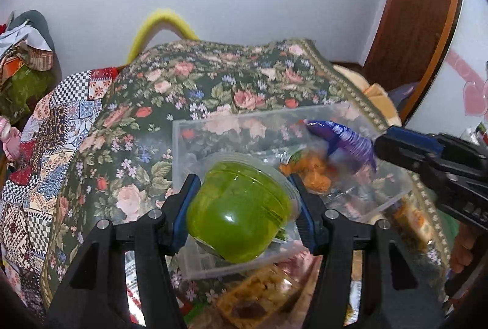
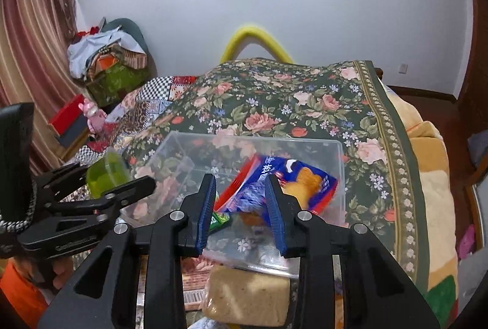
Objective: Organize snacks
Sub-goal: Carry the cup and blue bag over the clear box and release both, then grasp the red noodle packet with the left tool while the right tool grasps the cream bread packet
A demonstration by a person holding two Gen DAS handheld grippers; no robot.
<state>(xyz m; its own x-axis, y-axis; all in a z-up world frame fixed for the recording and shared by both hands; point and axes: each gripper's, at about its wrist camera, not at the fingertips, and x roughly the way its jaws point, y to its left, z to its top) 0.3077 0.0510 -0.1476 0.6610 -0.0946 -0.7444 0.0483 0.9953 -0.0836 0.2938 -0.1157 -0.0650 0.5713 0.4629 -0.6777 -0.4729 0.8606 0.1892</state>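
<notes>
My left gripper (image 1: 244, 180) is shut on a green jelly cup (image 1: 238, 207), which lies tilted between the blue pads above the near left part of a clear plastic box (image 1: 195, 127). My right gripper (image 2: 241, 179) is shut on a blue and red snack bag (image 2: 292, 179) and holds it over the box (image 2: 250, 140). From the left wrist the right gripper (image 1: 381, 143) reaches in from the right with the bag (image 1: 344, 143) at its tip. From the right wrist the left gripper (image 2: 106, 179) and the cup (image 2: 113, 167) show at the left.
The box sits on a floral bedspread (image 2: 274, 103). Inside it lie an orange snack packet (image 1: 314, 176) and a small green packet (image 2: 219, 220). A beige block packet (image 2: 247, 295) and a clear tub of mixed snacks (image 1: 259, 295) lie in front of the box. A person's hand (image 1: 460, 249) holds the right gripper.
</notes>
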